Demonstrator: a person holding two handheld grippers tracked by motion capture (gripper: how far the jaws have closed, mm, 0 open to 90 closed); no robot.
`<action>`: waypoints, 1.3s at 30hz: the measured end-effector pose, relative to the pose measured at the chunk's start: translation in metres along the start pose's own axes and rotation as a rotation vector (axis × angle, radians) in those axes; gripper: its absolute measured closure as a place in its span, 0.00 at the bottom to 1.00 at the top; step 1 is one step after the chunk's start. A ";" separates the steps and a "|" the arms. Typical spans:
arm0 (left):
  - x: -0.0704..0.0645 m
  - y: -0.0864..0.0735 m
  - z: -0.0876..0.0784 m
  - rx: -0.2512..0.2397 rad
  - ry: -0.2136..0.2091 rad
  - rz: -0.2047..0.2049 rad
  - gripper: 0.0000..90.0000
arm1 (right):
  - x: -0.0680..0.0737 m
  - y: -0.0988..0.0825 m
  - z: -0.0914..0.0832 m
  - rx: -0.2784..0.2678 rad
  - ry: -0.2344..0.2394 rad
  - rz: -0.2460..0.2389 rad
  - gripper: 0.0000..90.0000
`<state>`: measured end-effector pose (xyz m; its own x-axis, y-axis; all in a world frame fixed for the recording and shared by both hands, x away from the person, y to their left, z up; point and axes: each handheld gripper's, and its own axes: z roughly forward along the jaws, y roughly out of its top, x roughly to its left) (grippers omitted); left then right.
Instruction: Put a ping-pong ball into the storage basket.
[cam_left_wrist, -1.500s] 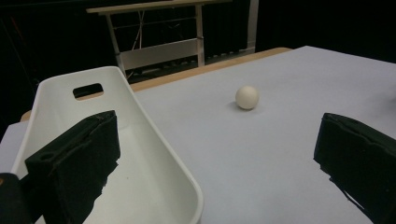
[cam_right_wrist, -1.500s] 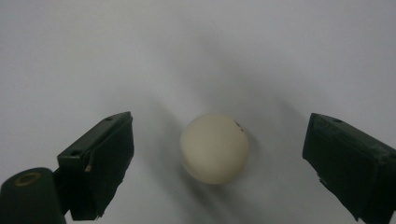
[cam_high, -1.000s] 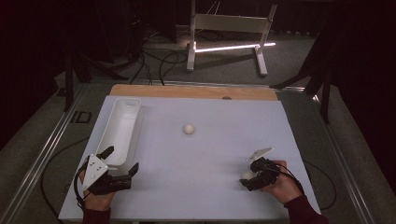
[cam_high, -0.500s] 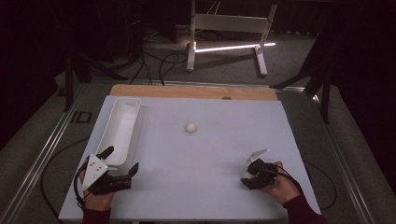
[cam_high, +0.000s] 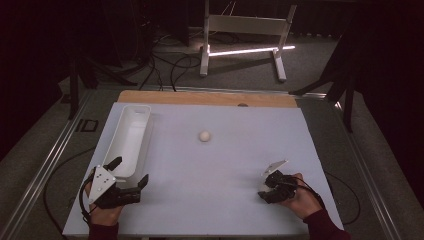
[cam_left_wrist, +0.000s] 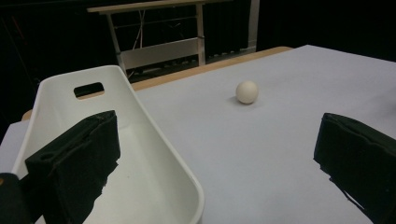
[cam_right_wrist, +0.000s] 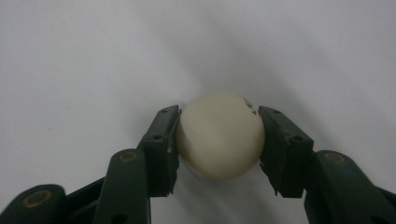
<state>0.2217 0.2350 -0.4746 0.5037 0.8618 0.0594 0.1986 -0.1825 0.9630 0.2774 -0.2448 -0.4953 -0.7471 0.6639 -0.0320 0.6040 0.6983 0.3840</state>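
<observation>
In the right gripper view my right gripper (cam_right_wrist: 218, 126) is shut on a cream-white ball (cam_right_wrist: 219, 147). Both pads press its sides just above the white table sheet. From above, the right gripper (cam_high: 265, 187) sits near the front right of the sheet in a person's hand. A second white ball (cam_high: 204, 135) lies loose in the middle of the sheet, and the left gripper view has that ball (cam_left_wrist: 246, 91) ahead. My left gripper (cam_high: 130, 170) stands open at the front left beside the near end of a long white tray (cam_high: 148, 131), nothing between its jaws (cam_left_wrist: 219, 140).
The white tray (cam_left_wrist: 154, 128) has a handle slot in its far end and looks empty. A wooden strip (cam_high: 210, 98) edges the back of the table. Behind it stands a white metal frame (cam_high: 240, 25) among floor cables.
The right gripper's jaws have closed in on the ball at the front right. The loose ball in the middle has drifted slightly away. The left gripper has stayed put.
</observation>
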 end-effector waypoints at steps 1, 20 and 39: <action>0.000 0.000 0.000 -0.001 0.000 -0.001 0.01 | 0.000 0.000 0.000 0.000 0.000 0.000 0.56; 0.000 0.000 0.000 -0.001 0.000 -0.001 0.01 | -0.001 0.002 -0.011 -0.039 -0.001 0.022 0.56; 0.000 0.000 0.000 -0.001 -0.001 0.000 0.01 | 0.008 0.020 -0.034 -0.116 -0.004 -0.011 0.56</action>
<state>0.2217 0.2348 -0.4746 0.5050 0.8611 0.0592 0.1975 -0.1820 0.9633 0.2738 -0.2349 -0.4565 -0.7521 0.6578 -0.0407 0.5597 0.6701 0.4875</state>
